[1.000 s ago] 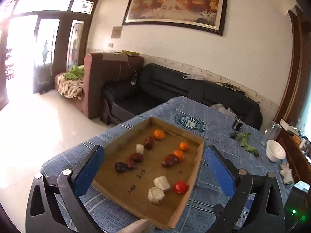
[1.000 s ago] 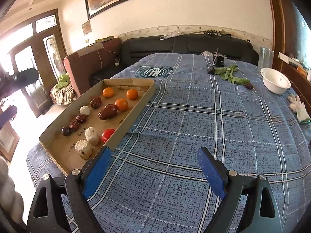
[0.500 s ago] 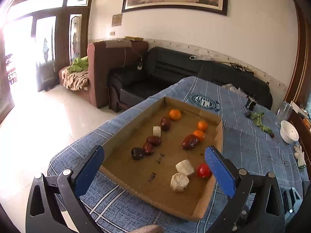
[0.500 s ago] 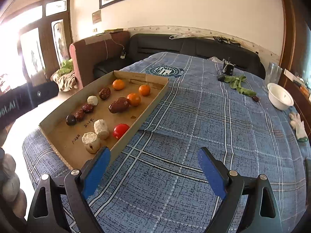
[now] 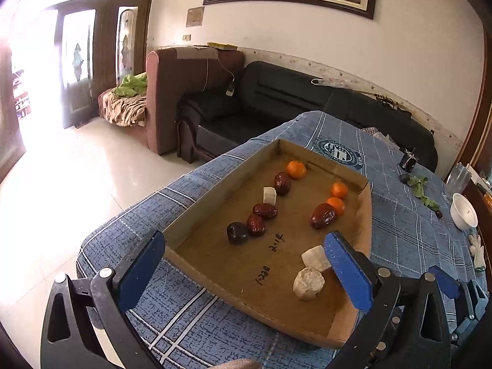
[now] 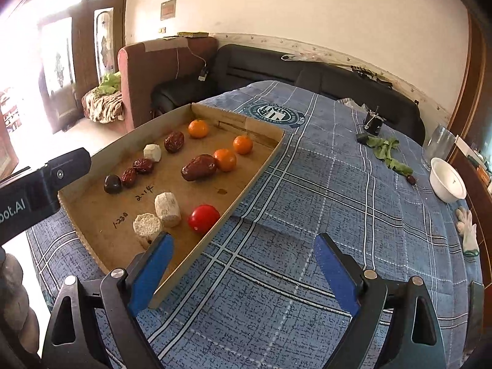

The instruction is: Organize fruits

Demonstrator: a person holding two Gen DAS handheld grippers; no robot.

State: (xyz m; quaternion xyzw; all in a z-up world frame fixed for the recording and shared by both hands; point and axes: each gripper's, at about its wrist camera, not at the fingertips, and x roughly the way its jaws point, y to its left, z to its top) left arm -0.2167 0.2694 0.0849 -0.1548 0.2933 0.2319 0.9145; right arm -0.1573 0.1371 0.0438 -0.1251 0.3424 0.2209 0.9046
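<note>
Fruits sit loose in the cardboard tray, left-centre of the right wrist view: three tangerines toward the tray's far end, four red dates in a line down its left side, a larger date touching the middle tangerine, a dark round fruit at the near end of that line, one cherry tomato against the right wall, and three pale peeled chunks, two of them touching near the front. Kinds are partly grouped, partly mixed; you can't tell from this whether sorting is under way or done, so call no pick. Your left gripper is spread wide with nothing between the pads, hovering over the tray's near edge; in the left wrist view the two front chunks lie just inside its right finger, dates above centre frame. Your right gripper is also wide apart and empty, aimed at bare blue plaid tablecloth, tray off to its left, only its left finger overlapping the tray's near corner. Key relation: left gripper is the nearer one, tray straight ahead of it, tray's long axis running away up-right in frame. Tomato is hidden behind the right finger in the left view. White bowl sits far right, well apart.
</note>
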